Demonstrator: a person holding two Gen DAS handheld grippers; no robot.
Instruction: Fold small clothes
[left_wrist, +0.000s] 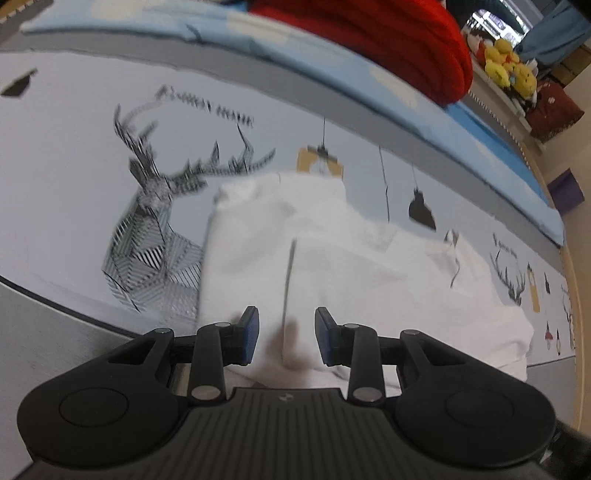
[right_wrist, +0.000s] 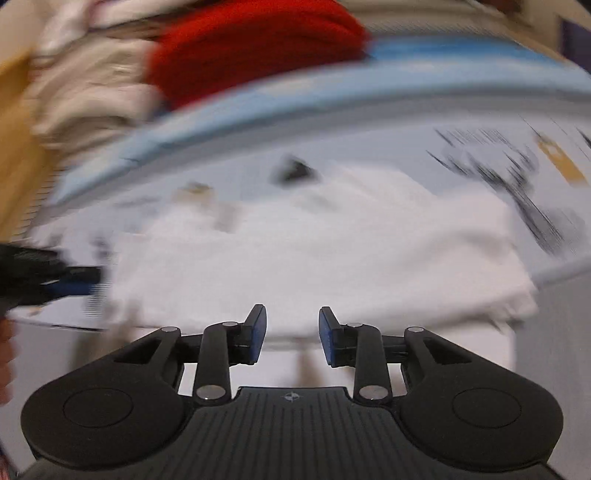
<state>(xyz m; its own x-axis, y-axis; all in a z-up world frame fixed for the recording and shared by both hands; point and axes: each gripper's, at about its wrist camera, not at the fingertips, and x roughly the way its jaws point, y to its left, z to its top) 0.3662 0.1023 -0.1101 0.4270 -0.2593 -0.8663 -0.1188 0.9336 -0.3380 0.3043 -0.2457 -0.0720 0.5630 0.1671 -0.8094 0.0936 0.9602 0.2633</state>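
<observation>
A white garment (left_wrist: 332, 251) lies partly folded on a pale tablecloth (left_wrist: 74, 166) printed with deer. My left gripper (left_wrist: 286, 332) is open just above the garment's near edge, with nothing between its blue pads. In the right wrist view the same white garment (right_wrist: 332, 258) is spread in front, blurred by motion. My right gripper (right_wrist: 291, 332) is open and empty at the garment's near edge, which hangs over the table edge. The left gripper (right_wrist: 74, 280) shows at the far left of that view.
A red cloth pile (left_wrist: 388, 40) sits on a blue mat (left_wrist: 480, 147) behind the tablecloth. Cream clothes (right_wrist: 85, 85) are piled beside the red cloth (right_wrist: 251, 48). Yellow plush toys (left_wrist: 506, 62) stand on a shelf at the back right.
</observation>
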